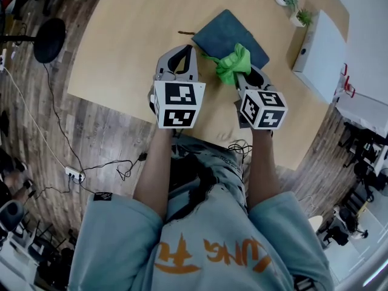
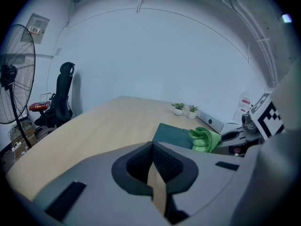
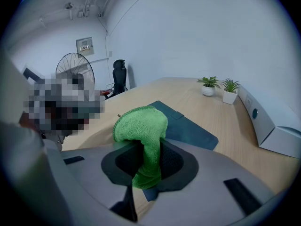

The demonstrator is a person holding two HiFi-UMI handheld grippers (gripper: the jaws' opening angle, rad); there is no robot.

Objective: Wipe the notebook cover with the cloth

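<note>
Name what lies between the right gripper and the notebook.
The green cloth, pinched in the right gripper, overlapping the notebook; the head view shows it.

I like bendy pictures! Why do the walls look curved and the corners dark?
Right gripper view: a wide-angle lens bows the wall and darkens the corners; the cloth stays sharp. Left gripper view: same bend, bluish tint. Head view: the table edges bow slightly.

The cloth [image 1: 233, 62] hides the near corner of the notebook [image 1: 225, 35].
</note>
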